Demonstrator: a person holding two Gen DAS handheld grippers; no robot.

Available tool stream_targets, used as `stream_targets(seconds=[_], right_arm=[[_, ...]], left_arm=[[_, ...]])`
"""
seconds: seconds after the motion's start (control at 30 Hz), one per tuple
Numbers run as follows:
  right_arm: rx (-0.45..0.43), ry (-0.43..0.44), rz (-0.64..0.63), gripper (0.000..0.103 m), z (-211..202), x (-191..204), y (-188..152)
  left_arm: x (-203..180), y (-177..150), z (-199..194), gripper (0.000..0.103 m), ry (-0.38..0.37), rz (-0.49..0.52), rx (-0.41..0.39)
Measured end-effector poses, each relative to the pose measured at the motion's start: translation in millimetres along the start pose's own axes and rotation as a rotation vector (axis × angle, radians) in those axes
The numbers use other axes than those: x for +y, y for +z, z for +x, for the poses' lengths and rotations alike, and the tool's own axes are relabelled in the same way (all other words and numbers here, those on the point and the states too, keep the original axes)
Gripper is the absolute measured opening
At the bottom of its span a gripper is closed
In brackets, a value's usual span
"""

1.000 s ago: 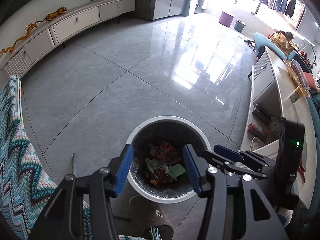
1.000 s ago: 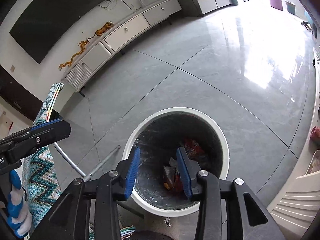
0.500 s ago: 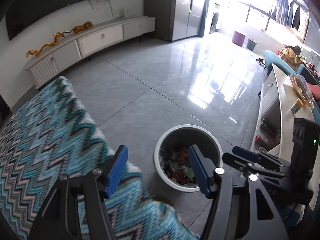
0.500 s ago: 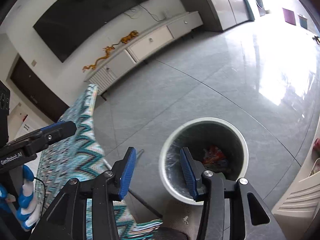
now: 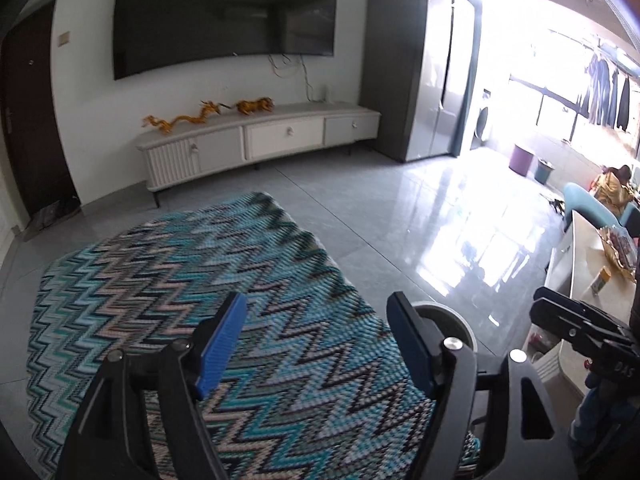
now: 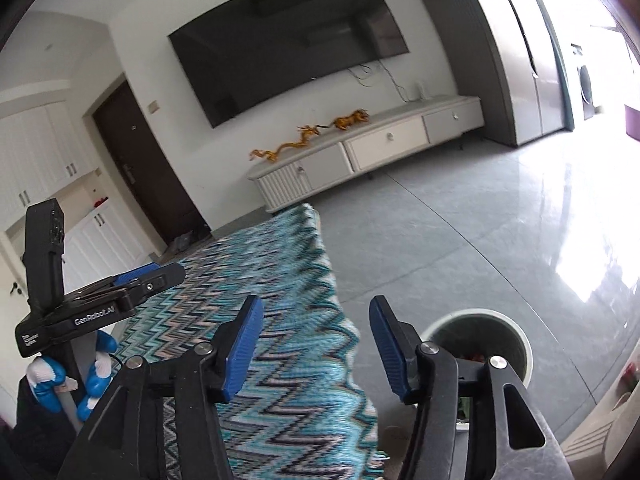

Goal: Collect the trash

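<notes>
Big zigzag-knit blanket (image 5: pixel 208 304) fills the lower middle of both views, draped over a raised surface, and both tools hang above it, pointed out into the room, likely scouting for more litter. The waste bin (image 6: pixel 480 324) sits on the grey floor at lower right of the right wrist view, just beside the blanket's edge; red wrappers show inside it behind the tool's arm, so some trash has been collected. In the left wrist view only the bin's rim peeks out past the blue pad. The left gripper (image 5: pixel 316 340) has its jaws opening, nothing between them. The right gripper (image 6: pixel 316 346) is also opening, empty too. No loose trash is within reach of either.
</notes>
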State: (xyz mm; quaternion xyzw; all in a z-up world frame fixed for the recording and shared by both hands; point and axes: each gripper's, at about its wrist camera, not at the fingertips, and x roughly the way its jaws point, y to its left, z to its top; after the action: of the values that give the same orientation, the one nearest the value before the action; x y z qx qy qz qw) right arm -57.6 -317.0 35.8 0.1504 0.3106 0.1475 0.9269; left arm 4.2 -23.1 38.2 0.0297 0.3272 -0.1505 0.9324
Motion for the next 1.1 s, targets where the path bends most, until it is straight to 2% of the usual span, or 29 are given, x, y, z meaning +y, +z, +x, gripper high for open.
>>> stream_targets(seconds=[0.27,0.4,0.7,0.83,0.9,1.03,1.1], right_arm=[[0.05,0.05,-0.101,0.069,23,70,-11],[0.073,0.016,-0.133,0.075,42,88,-22],[0.089,-0.175,-0.132,0.094,73,73,-51],[0.08,-0.218,-0.115,0.099,82,64,-56],[0.078,-0.237,-0.118,0.099,86,62,-58],[0.063,-0.256,-0.131,0.099,89,65,-58],[0.057,-0.268,-0.146,0.1,90,67,-59]], left_arm=[[31,-23,-38,0.076,0.119,-0.003,-0.037],[36,-36,-37,0.076,0.166,-0.013,-0.044],[38,-61,-9,0.076,0.202,-0.031,-0.028],[42,-65,1,0.076,0.218,-0.049,-0.018],[44,-66,6,0.078,0.226,-0.056,-0.013],[46,-68,10,0.094,0.237,-0.054,-0.02],[46,-69,10,0.096,0.238,-0.054,-0.03]])
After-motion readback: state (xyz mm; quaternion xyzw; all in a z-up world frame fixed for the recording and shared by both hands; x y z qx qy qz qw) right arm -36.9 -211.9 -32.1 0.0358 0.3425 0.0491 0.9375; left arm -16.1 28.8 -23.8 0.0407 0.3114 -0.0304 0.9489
